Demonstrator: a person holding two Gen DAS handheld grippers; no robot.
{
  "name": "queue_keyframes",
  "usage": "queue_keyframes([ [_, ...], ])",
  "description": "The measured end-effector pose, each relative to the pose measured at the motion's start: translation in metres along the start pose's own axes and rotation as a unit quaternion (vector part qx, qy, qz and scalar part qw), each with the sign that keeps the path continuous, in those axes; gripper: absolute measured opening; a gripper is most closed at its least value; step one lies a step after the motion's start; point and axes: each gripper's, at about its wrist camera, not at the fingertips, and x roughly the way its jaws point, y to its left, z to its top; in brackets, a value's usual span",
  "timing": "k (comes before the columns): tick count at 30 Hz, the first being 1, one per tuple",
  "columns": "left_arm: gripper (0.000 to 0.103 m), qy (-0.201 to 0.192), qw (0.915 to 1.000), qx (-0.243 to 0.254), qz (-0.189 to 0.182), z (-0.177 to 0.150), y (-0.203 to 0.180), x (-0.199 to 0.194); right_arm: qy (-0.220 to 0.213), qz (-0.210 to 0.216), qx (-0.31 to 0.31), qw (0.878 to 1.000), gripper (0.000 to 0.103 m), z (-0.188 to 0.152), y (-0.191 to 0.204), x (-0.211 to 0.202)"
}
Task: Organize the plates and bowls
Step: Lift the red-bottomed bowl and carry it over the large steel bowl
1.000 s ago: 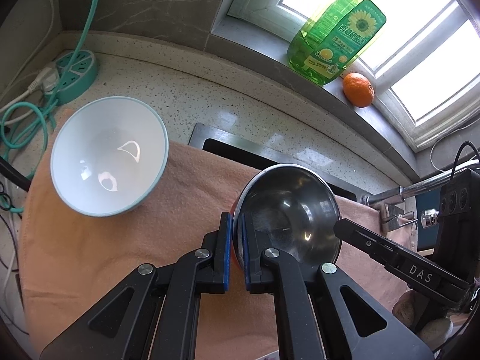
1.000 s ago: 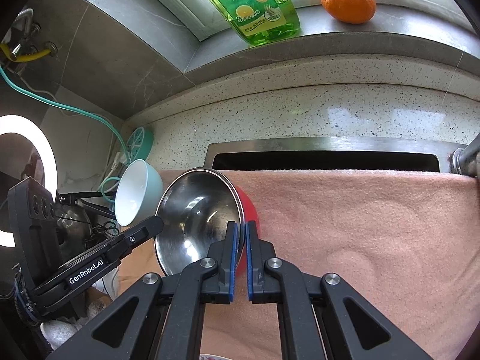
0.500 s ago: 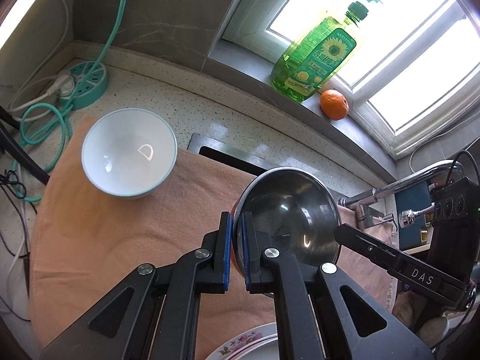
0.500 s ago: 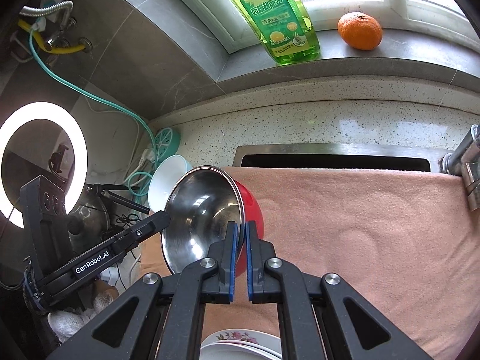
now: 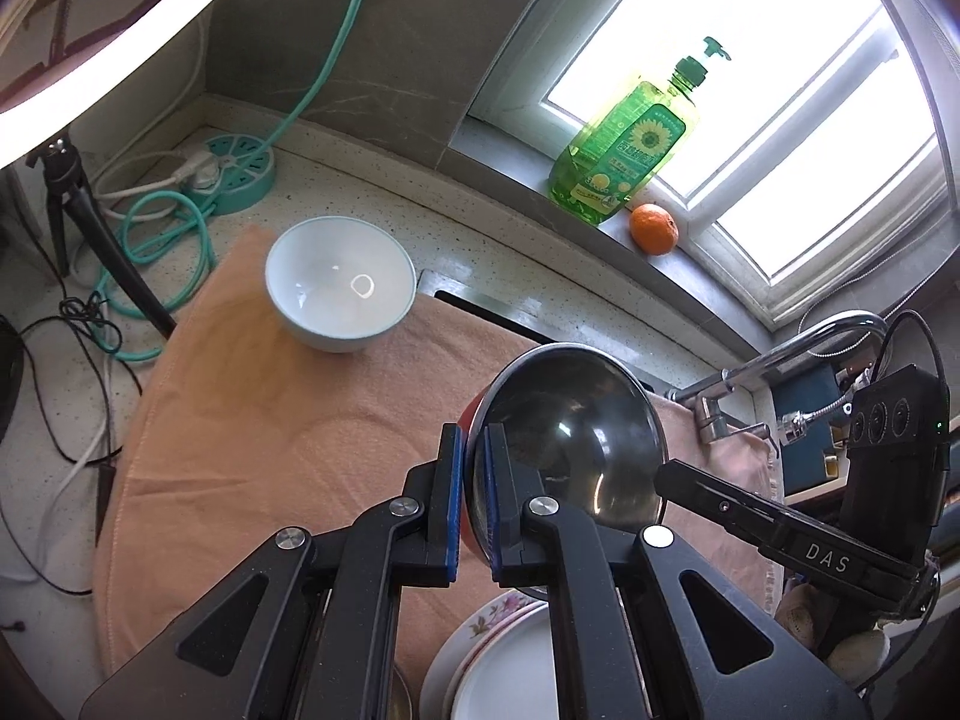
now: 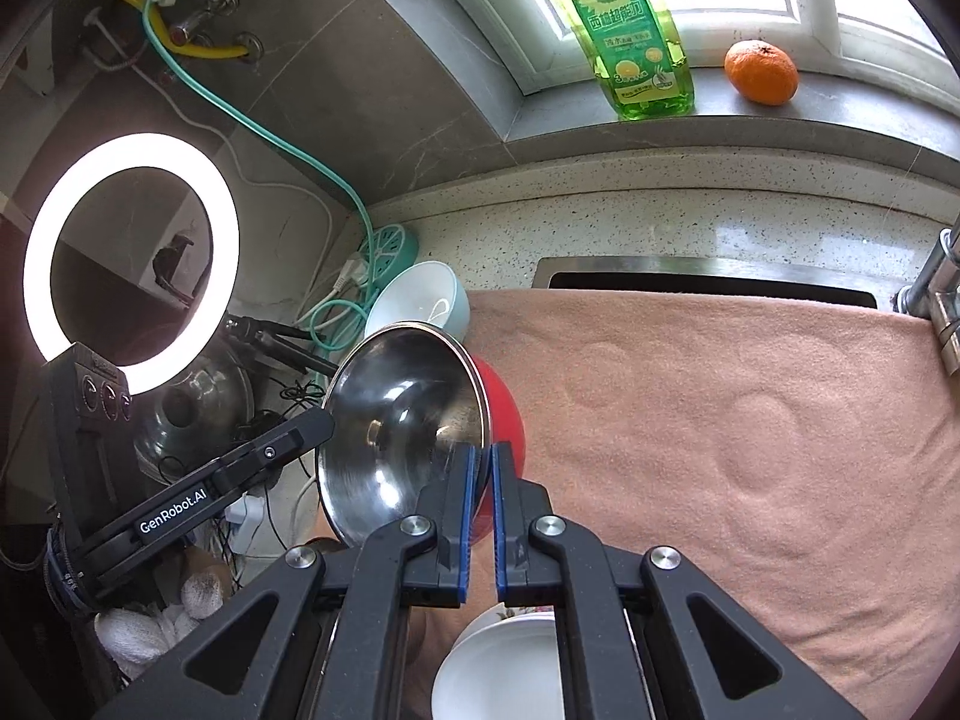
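steel bowl held at both rims above the towel

the steel bowl [image 5: 570,438], red on its outside, hangs clear of the peach towel [image 5: 252,432], gripped from two sides. the left gripper [image 5: 472,501] is closed tight on the rim at the bowl's left edge, one pad inside and one on the red outer wall. the right gripper [image 6: 482,516] is clamped the same way on the opposite rim, so the bowl sits between the two hands, tilted with its mouth toward the left camera.

the white bowl [image 5: 340,285] stands upright near the towel's far left corner, well apart from the held bowl and to its far left. it lies on the left hand's side, so that hand is the nearer one. a stack of white plates, the flowered plate [image 5: 480,648] lowest, sits at the towel's near edge, almost directly under the steel bowl.

if the bowls are meant to nest, the carry would run left and away toward the white bowl; if the bowl goes with the plates, it only has to come down. the frames do not settle which.

a bowl round in plan has no long axis to align, only its tilt to level.
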Motion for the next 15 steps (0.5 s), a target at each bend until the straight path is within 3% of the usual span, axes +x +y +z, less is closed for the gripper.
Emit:
queue_keyframes([
  [15, 0.005, -0.026, 0.9987, -0.043, 0.007, -0.049, 0.05, -0.06, 0.039, 0.028, -0.04, 0.998, 0.006, -0.05, 0.056, 0.016],
])
